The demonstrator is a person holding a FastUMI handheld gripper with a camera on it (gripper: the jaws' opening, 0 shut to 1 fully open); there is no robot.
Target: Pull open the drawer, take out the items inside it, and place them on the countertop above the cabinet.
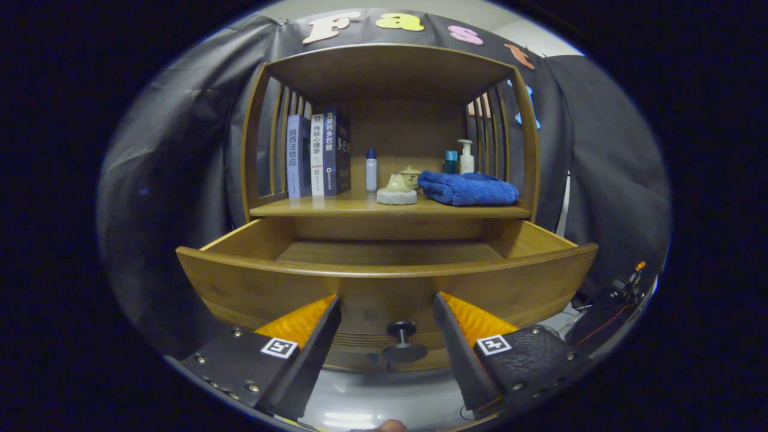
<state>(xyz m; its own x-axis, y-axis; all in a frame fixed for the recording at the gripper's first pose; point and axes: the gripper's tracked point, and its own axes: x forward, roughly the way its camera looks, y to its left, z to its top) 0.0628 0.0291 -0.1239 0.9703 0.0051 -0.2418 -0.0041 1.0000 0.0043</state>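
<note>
Hanging wide open and empty, the tongs flank the small dark round knob of the pulled-out wooden drawer. At twelve o'clock beyond, the wooden counter carries a folded blue towel and upright books.

Wedge-shaped fingers, ridged inner faces, square coded tags, small screws along the mounts

You can read 路西法效应 on the pale blue-grey book spine and 拖延心理学 on the white book spine beside it, both upright on the wooden countertop
</note>
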